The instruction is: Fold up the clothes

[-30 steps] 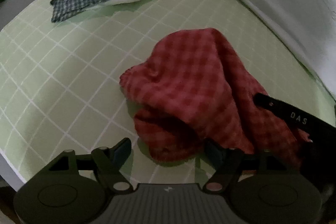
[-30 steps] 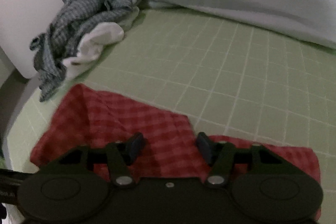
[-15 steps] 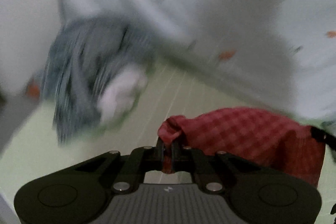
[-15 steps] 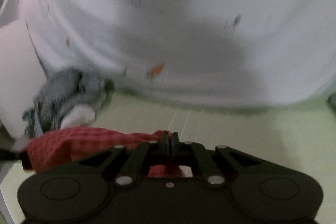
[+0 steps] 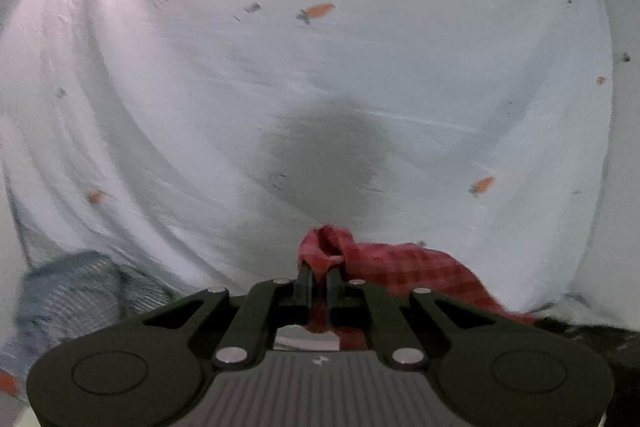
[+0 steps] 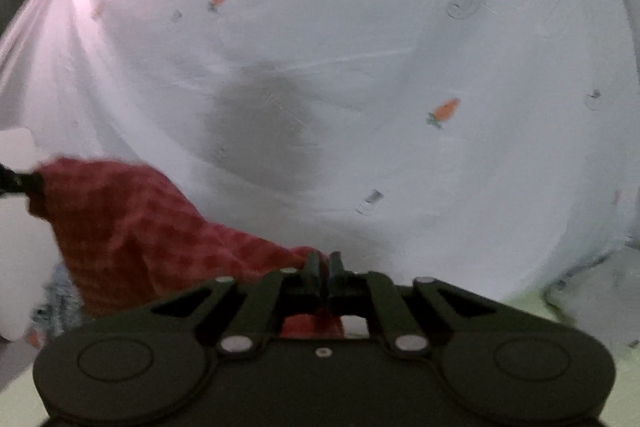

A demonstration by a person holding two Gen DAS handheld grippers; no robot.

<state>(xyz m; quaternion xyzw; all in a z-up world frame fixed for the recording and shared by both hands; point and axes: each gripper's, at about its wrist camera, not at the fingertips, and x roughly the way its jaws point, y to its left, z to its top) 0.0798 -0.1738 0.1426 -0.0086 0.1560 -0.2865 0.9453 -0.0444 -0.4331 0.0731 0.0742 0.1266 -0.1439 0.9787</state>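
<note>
A red checked cloth [image 5: 404,267] hangs in the air, pinched at two points. My left gripper [image 5: 319,273] is shut on a bunched corner of it, and the cloth runs off to the right. In the right wrist view the same cloth [image 6: 136,227] stretches from the left edge down to my right gripper [image 6: 324,263], which is shut on its other end. The other gripper's black tip [image 6: 14,183] shows at the cloth's far left corner. The cloth's lower part is hidden behind the gripper bodies.
A white curtain with small carrot prints [image 5: 320,87] fills the background of both views [image 6: 360,67]. A grey checked garment [image 5: 72,291] lies at the lower left. A strip of the green gridded surface [image 6: 532,303] shows at the lower right.
Both grippers closed on the red cloth and lifted it off the green surface. The views have swung upward, so the curtain now fills them and the cloth is stretched between the grippers.
</note>
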